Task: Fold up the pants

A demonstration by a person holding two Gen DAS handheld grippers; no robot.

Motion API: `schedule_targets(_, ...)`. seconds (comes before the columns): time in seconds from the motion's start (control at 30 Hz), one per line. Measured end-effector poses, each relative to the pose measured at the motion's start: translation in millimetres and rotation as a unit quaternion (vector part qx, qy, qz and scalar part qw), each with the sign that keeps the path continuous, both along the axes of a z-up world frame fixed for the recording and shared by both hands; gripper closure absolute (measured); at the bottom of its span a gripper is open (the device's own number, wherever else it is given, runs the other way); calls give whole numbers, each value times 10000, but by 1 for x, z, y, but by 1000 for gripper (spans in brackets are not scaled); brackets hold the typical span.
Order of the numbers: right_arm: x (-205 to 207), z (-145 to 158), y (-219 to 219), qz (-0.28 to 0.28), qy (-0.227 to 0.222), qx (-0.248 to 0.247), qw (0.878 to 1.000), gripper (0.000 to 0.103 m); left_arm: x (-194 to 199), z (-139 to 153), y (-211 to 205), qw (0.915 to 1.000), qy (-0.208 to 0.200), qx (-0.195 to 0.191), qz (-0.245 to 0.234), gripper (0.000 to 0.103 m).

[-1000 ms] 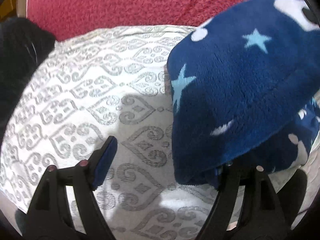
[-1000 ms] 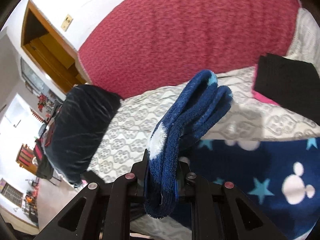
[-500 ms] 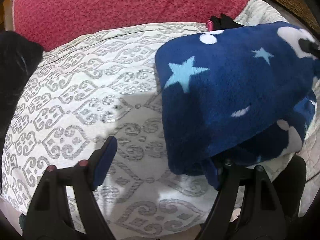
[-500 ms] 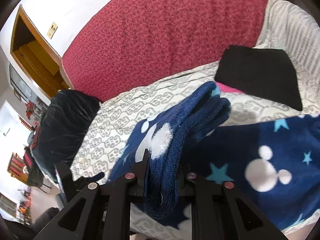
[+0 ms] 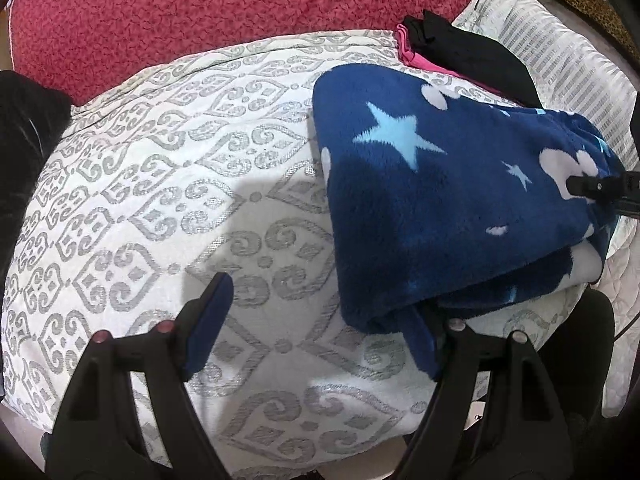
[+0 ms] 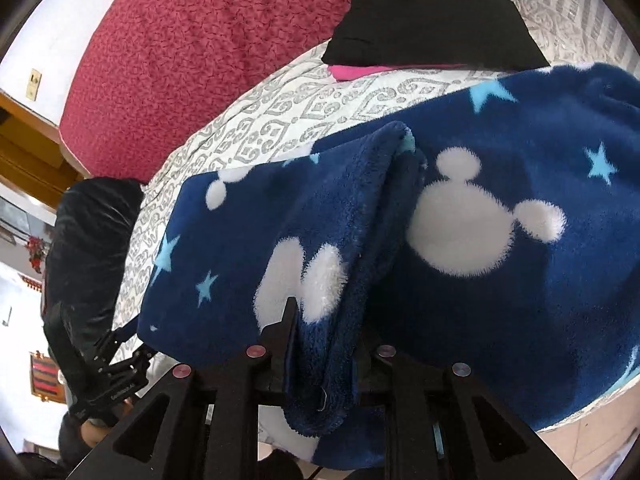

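The pants are dark blue fleece with white mouse heads and light blue stars, folded over on the patterned bed cover. My left gripper is open; its right finger sits at the fold's near corner, its left finger over bare cover. My right gripper is shut on a bunched edge of the pants and holds it low over the folded layers. The right gripper's tip also shows in the left wrist view, at the pants' right end.
A folded black garment on a pink one lies on the bed behind the pants. A red blanket covers the far side. A dark bundle sits at the left edge. A striped pillow is at far right.
My right gripper has carried the gripped edge of the pants down and across, laying the fold flatter on the bed. My left gripper has stayed open at the fold's near corner.
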State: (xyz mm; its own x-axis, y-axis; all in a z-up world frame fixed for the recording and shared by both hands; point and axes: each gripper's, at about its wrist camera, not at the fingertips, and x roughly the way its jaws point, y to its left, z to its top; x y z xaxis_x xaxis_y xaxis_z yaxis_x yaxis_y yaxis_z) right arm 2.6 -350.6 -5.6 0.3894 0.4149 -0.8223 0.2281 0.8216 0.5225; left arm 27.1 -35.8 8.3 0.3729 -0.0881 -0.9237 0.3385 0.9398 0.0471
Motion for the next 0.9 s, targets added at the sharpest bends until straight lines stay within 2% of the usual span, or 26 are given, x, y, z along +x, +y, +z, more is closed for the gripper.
schedule_targets(0.23,-1,-1,6,66,-40,-202,9998,83,-5,1,0,10000,19,35,-26,23)
schedule_targets(0.43,-6,-2,3,-32,-30,-404,9992,67,-10,8,-2,9997,-71,196,-127,23)
schedule_targets(0.5,-8,3,1,-48,-6,-648,9979,57,-13,14,-4,9994,-157,254,-196,23)
schedule_targets(0.7,-19,34,-17,-391,-433,-935,9939,57,-20,42,-17,9982,-437,86,-410,23)
schedule_targets(0.8,-23,45,-16,-402,-681,-728,9942,57,-22,54,-28,9968,-576,-46,-555,23)
schedule_targets(0.9,-21,42,-9,-191,-781,-407,9959,60,-18,59,-45,9952,-631,-161,-735,23)
